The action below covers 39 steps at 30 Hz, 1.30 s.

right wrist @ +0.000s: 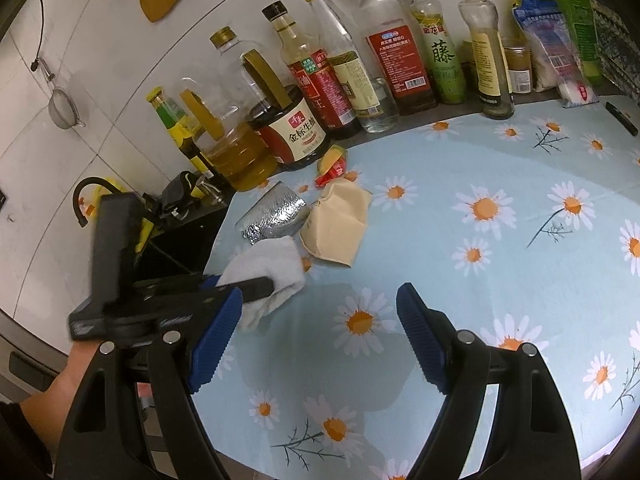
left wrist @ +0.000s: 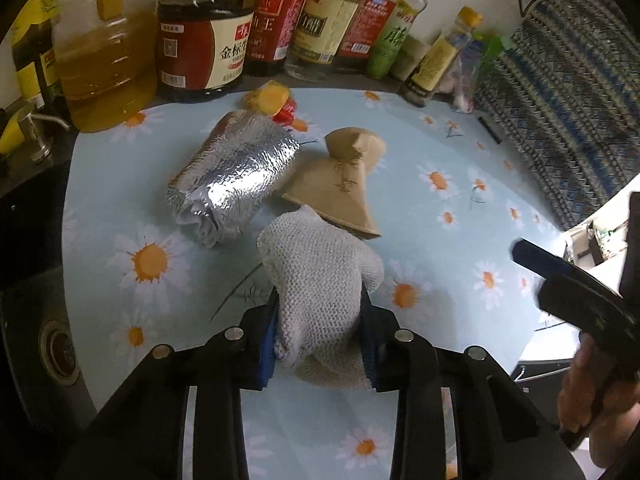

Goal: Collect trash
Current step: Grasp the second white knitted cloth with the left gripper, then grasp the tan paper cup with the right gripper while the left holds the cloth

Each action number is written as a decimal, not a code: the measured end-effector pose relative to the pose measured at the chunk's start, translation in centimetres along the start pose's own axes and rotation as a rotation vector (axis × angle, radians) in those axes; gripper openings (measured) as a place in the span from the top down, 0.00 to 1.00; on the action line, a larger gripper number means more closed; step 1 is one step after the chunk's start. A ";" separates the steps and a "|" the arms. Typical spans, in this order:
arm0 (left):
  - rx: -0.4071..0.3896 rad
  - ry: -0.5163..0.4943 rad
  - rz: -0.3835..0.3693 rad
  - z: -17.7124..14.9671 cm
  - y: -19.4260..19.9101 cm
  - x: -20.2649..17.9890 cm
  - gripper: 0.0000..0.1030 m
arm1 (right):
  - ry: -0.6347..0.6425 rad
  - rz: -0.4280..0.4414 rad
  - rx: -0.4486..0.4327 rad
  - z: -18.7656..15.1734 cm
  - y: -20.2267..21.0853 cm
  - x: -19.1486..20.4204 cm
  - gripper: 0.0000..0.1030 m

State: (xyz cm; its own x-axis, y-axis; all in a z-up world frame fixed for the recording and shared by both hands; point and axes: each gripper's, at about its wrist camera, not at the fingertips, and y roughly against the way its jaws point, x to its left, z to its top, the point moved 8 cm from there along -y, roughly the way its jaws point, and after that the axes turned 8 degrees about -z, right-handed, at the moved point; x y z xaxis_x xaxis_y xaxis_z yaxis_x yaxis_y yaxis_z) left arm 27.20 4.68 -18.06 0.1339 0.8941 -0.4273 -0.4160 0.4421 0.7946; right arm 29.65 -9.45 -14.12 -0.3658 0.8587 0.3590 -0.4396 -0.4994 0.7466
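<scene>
My left gripper [left wrist: 320, 344] is shut on a crumpled white knitted cloth [left wrist: 320, 280], held just above the daisy-print tablecloth [left wrist: 440, 152]; the cloth also shows in the right wrist view [right wrist: 272, 268]. Just beyond it lie a crumpled silver foil bag [left wrist: 236, 176] and a tan paper bag [left wrist: 344, 176], side by side. Behind them is a small orange and red wrapper [left wrist: 276, 100]. My right gripper [right wrist: 320, 332] is open and empty above the tablecloth, to the right of the left gripper [right wrist: 240, 292].
A row of oil, soy sauce and vinegar bottles [right wrist: 360, 68] stands along the wall behind the trash. A black sink [left wrist: 36, 280] with a tap lies left of the table. A patterned woven cloth [left wrist: 560, 100] lies at the right. A black pen [right wrist: 620, 118] lies at the far right.
</scene>
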 end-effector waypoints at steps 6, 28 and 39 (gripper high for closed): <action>-0.031 0.056 -0.045 -1.6 2.5 0.2 0.69 | -0.014 0.000 0.018 1.4 -2.1 0.3 0.17; -0.134 0.162 -0.037 -9.2 10.4 0.1 0.69 | -0.188 0.016 0.157 6.7 -13.1 -2.3 0.16; -0.147 0.193 -0.045 -10.3 10.6 0.0 0.69 | -0.189 0.012 0.183 6.7 -14.8 -1.7 0.34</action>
State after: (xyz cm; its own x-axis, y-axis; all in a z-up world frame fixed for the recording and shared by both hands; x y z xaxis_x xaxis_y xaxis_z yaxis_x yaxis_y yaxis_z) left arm 13.51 8.60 -14.11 -0.0126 0.8373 -0.5466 -0.5419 0.4536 0.7075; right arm 42.28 -2.72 -22.01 -0.2023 0.8678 0.4538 -0.2744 -0.4950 0.8244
